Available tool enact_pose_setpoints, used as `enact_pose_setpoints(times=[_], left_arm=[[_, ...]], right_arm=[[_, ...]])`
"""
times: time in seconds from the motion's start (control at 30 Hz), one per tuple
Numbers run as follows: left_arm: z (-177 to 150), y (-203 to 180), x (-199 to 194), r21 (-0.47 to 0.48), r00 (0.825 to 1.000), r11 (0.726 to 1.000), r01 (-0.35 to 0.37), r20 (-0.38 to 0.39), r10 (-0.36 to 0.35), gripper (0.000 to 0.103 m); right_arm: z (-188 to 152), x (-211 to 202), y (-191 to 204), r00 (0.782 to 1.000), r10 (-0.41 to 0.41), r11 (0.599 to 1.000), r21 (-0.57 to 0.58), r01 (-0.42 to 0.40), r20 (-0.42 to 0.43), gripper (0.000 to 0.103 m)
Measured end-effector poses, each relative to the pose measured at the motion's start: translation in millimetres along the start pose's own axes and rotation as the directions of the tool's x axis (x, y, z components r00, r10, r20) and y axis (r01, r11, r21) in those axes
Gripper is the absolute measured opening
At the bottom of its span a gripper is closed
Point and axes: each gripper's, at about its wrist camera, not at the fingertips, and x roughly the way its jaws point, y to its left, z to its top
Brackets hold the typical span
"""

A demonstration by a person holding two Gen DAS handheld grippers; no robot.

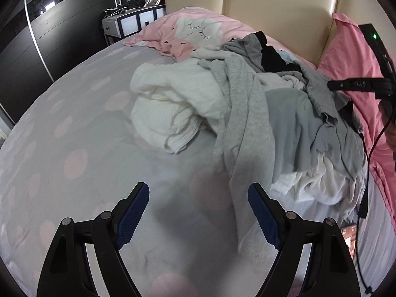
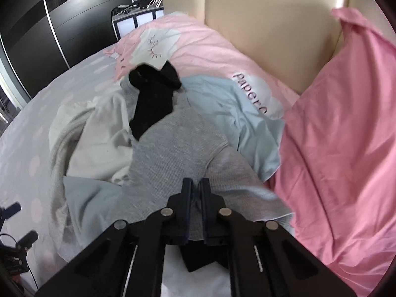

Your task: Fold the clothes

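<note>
Left wrist view: our left gripper [image 1: 198,212] is wide open, holding nothing, over the spotty bed cover [image 1: 74,128].
Right wrist view: our right gripper [image 2: 196,185] is pinched tight on the grey knit top [image 2: 173,148].
Clothes: all in one messy pile [image 1: 247,104] near the pink pillow [image 2: 341,128].
Risk: we think the black sock [image 2: 151,99] sits on the grey top, so pulling could drag it along.

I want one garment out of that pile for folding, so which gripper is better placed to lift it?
Right. The right gripper is already shut on the grey ribbed knit garment atop the pile, while the left gripper hangs open over the spotted grey bedspread, holding nothing.
</note>
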Motion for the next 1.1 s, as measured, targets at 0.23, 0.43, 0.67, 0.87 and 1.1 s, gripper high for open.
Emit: enact_pose_setpoints(times=[0.23,0.43,0.67,0.87,1.1], left_arm=[[-29.4,29.7,-46.7,-0.020,0.996,0.996,-0.083,0.025,0.084,0.084],[-57.8,61.6,-88.7,-0.088,0.986,0.984,-0.158,0.044,0.162,0.084],[-95.0,104.0,-140.6,-0.157,0.969,0.963,-0.218,0.079,0.232,0.084],[-129.5,150.6,-186.8,-0.252,0.949,0.932,-0.260,0.111,0.294,0.084],[-179.5,196.6,-203.5,-0.351,0.931,0.882,-0.315,0.065,0.359,0.084]], right_arm=[[19.3,-74.3,3.5,0.988,-0.069,0.998,0.021,0.067,0.140,0.006],[23.5,-165.5,65.4,0.962,0.013,0.995,-0.099,0.015,0.271,0.005],[-1.4,-259.5,190.7,0.910,0.249,0.938,-0.314,-0.143,0.330,0.005],[-64.4,-272.3,291.9,0.873,0.440,0.854,-0.399,-0.335,0.211,0.000],[-153.6,-255.1,399.0,0.805,0.593,0.737,-0.420,-0.530,0.026,0.000]])
